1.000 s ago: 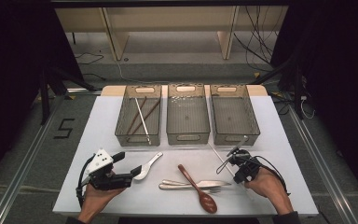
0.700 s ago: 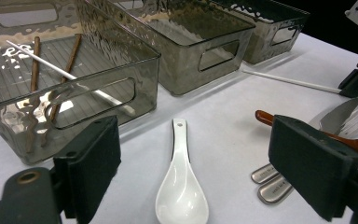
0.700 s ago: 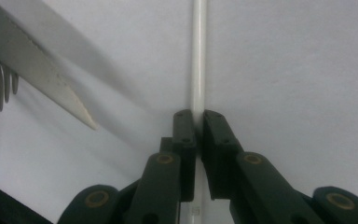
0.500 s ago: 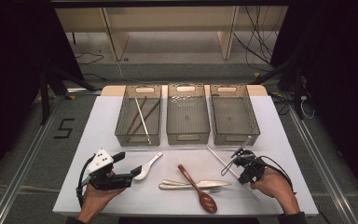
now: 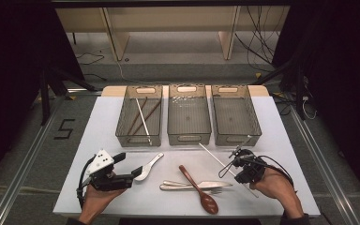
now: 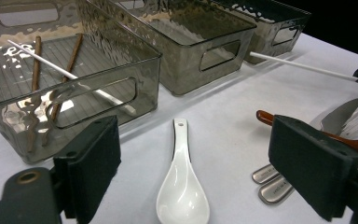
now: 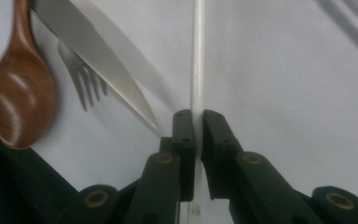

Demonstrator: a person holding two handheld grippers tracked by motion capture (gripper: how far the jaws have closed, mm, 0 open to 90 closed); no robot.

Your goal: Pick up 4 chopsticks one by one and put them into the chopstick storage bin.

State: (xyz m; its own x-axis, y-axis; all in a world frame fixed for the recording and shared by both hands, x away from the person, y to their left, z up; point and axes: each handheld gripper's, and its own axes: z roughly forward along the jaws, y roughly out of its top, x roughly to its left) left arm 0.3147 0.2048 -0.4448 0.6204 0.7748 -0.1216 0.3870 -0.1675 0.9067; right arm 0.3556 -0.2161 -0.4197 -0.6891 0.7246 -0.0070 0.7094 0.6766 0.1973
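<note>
My right gripper (image 5: pixel 236 165) is shut on a white chopstick (image 5: pixel 211 153), held a little above the table at the right; in the right gripper view the stick (image 7: pixel 198 60) runs straight up from between the closed jaws (image 7: pixel 198 126). My left gripper (image 5: pixel 127 168) stands open at the left, low over the table. A white ceramic spoon (image 6: pixel 182 186) lies on the table between its pads (image 6: pixel 93 168) without touching them. The spoon (image 5: pixel 147 166) lies just right of that gripper in the high view.
A wooden spoon (image 5: pixel 197 185) lies across a knife and fork (image 5: pixel 192 186) at the front middle. Three clear bins stand in a row behind: the left one (image 5: pixel 139 138) holds brown and white chopsticks, beside it the middle (image 5: pixel 189 137) and right (image 5: pixel 236 137) bins.
My right gripper has risen slightly, lifting the white chopstick with it. The left gripper and the cutlery on the table have stayed put.
</note>
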